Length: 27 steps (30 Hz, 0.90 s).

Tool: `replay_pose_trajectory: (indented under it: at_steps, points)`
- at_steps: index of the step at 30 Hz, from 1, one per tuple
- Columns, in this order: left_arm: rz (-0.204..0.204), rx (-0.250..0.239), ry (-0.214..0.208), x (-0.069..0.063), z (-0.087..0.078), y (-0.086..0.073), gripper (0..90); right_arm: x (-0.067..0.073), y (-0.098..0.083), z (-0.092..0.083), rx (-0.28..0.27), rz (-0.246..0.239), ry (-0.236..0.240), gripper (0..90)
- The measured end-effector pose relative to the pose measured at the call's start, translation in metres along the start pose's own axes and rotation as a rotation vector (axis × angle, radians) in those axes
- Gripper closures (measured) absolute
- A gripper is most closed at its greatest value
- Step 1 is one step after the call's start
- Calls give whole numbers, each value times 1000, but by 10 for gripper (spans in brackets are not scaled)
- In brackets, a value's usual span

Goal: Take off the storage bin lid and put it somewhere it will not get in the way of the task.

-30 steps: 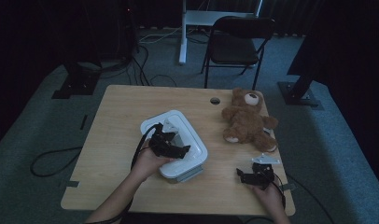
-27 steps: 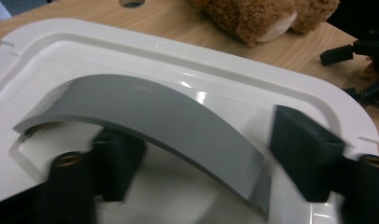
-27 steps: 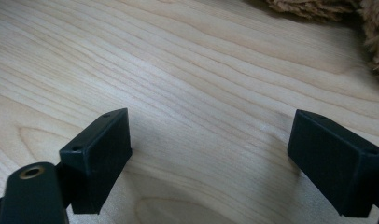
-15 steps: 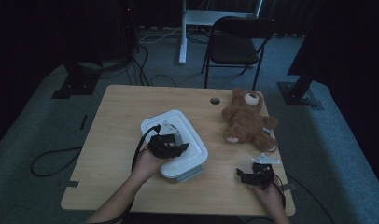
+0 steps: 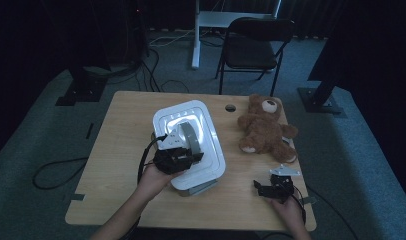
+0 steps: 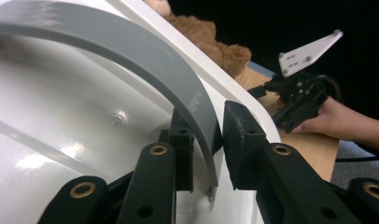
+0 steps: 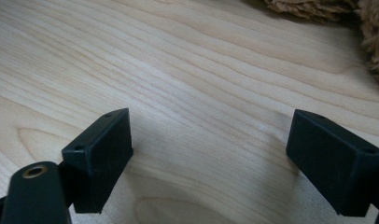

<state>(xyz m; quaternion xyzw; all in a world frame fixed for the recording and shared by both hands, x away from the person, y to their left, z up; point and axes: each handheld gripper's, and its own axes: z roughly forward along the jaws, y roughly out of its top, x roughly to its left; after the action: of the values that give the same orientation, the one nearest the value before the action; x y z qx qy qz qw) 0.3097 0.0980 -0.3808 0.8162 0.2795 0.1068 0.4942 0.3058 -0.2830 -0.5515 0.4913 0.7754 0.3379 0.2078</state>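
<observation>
The white lidded bin (image 5: 191,145) sits mid-table (image 5: 121,130); its grey handle (image 6: 145,60), stiff and slick, looks the sensible hold. My left gripper (image 6: 207,149) clamps it; my right gripper (image 7: 208,158) rests spread, empty.

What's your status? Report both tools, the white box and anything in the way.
Left tool shut on grey handle of white box, handle raised. Right tool open, low over bare table. Teddy bear beside box, apart.
</observation>
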Motion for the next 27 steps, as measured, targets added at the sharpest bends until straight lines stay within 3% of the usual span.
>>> replay_pose_trajectory:
  at_steps: [4, 11, 19, 27]
  points:
    - [10, -9, 21, 1, -9, 2, 784, 0, 0, 0, 1, 1, 0, 136]
    - [-12, -50, 42, 11, -27, -1, 835, 0, 0, 0, 0, 1, 0, 136]
    - [-19, -54, 89, 16, -50, -6, 842, 0, 0, 0, 0, 1, 0, 136]
    - [-58, -58, 120, 29, -74, -17, 843, 0, 0, 0, 0, 1, 0, 136]
